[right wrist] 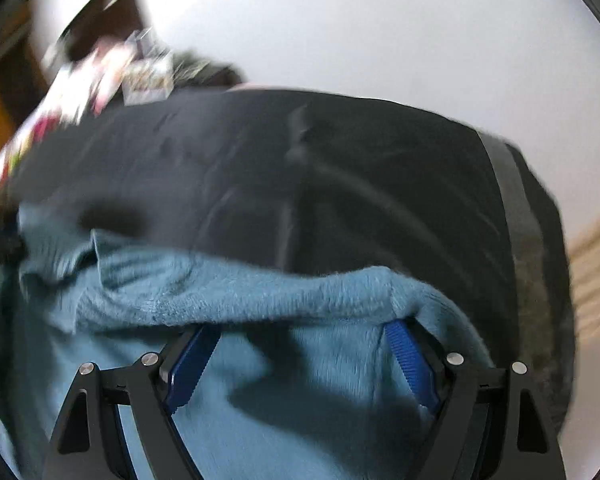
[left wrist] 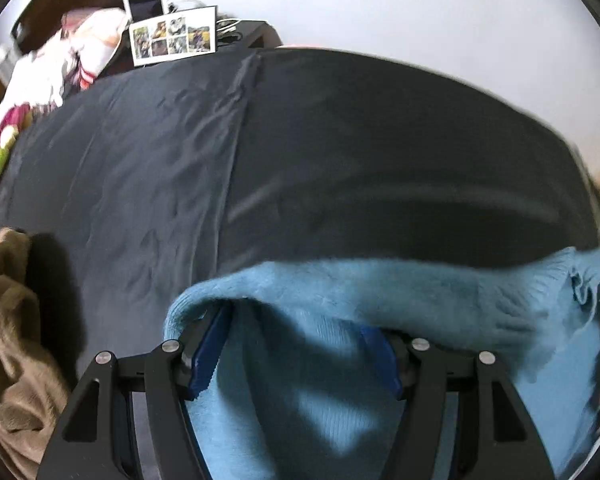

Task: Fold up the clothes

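Left gripper [left wrist: 296, 354]: we find its blue fingers [left wrist: 206, 354] spread wide, gripping nothing; their tips are hidden under a rolled edge of knit.
Right gripper [right wrist: 300, 360]: the same, jaws spread and tips covered by that edge.
Blue sweater [left wrist: 308, 400]: the task's garment fills the space between and below both pairs of fingers; a thick rolled edge [right wrist: 260, 296] lies across the fingertips of both tools, running from one gripper to the other. We cannot tell whether it rests on the fingers or just beyond them.
Progress: we judge the sweater to be mid-handling. The doubled edge fits a fold being laid over, or equally a garment being spread out for folding; no neat finished bundle shows.
Brown garment [left wrist: 8, 340]: crumpled, left of the left gripper, apparently awaiting folding.
Dark bedsheet [left wrist: 340, 140]: stretches ahead of both grippers, bare of folded clothes.
Beyond: cluttered items [left wrist: 172, 36] at the bed's far left; both views are blurred.
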{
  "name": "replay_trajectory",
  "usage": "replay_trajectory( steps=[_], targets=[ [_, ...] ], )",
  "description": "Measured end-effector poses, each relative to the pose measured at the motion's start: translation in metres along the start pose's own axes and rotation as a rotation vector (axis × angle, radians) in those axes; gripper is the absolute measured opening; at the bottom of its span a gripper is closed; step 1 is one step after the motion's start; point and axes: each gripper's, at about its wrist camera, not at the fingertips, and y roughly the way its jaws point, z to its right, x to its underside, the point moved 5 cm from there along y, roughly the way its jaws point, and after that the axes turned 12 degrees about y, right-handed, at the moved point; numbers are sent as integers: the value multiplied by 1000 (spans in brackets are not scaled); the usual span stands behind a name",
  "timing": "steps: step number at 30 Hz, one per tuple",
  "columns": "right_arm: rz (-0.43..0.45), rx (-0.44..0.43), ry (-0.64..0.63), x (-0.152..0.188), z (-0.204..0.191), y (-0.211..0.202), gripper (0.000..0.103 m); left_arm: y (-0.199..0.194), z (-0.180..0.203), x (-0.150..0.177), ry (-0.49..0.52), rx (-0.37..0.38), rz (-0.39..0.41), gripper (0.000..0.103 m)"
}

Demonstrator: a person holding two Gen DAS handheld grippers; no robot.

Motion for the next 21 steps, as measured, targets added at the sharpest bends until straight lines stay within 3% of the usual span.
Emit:
replay_trajectory(
  steps=[4, 8, 10, 12, 16, 21],
  targets=[
    [3, 0, 131, -20, 5, 10, 85, 1, -8, -29, -24, -4, 44, 70],
    [6, -1, 262, -39, 10, 20, 88, 14, -6, -49, 14, -41, 19, 70],
    [8, 36, 227, -39, 2, 25, 97, 19, -3, -50, 26, -34, 9, 69],
    [28, 70, 172, -31, -9, 25, 98, 18, -6, -50, 34, -26, 13, 69],
    [5, 10, 189, -29, -3, 22, 98, 1, -11, -44, 38, -6, 23, 70],
    [67, -54, 192, -22, 1, -23, 98, -40, -12, -19, 66, 11, 54, 71]
  ],
)
